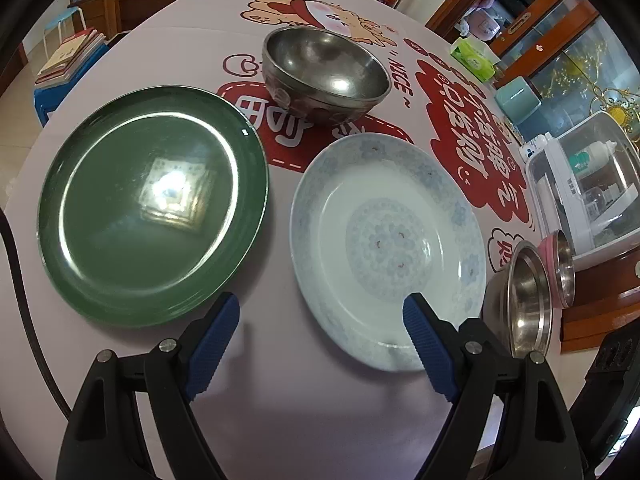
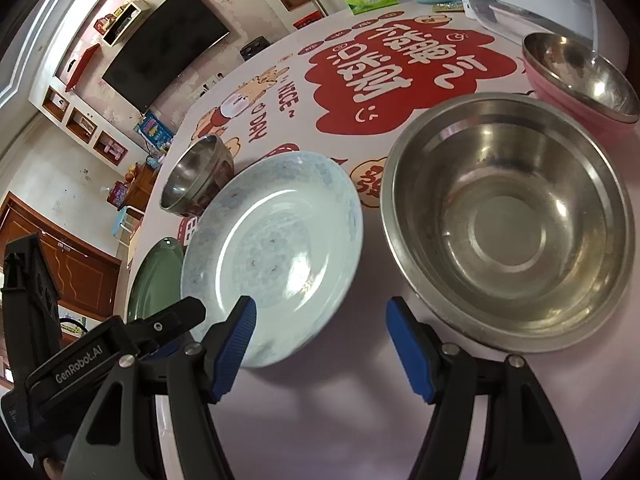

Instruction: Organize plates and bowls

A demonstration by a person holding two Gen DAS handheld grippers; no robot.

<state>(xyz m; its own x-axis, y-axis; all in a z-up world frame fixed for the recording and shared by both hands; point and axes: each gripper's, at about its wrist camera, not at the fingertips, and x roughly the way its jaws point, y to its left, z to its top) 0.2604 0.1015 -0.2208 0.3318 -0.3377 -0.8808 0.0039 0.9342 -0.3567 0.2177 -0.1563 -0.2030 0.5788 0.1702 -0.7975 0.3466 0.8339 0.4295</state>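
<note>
Both tongs hover low over the table (image 1: 280, 400), jaws apart, nothing held. Left tongs (image 1: 320, 344): green plate (image 1: 152, 200) lies ahead-left, pale blue floral plate (image 1: 384, 248) ahead-right, the two plates side by side and apart; the right-hand pad (image 1: 428, 344) overlaps the near rim of the floral plate in view, though contact cannot be confirmed. Beyond and between the plates stands a dark metal bowl (image 1: 326, 72), upright. At the far right edge of the left view sit a steel bowl (image 1: 520, 296) and a pink-walled bowl (image 1: 560, 272), close together. Right tongs (image 2: 320, 336): floral plate (image 2: 276, 248) ahead-left, large steel bowl (image 2: 508, 220) ahead-right, gap of table between them directly ahead of the jaws; pink-walled bowl (image 2: 580, 80) further back right; dark metal bowl (image 2: 196, 172) behind the plate; green plate (image 2: 156, 276) a sliver at left. The left tongs (image 2: 172, 316) show at lower left in this view, at the plate's near rim. Judgement: nothing is stacked yet. The floral plate sits between the two tongs, with the left nearer to its rim; the steel bowl is nearer the right. Round pieces, so no long axis; grasp must come at the near rim.
</note>
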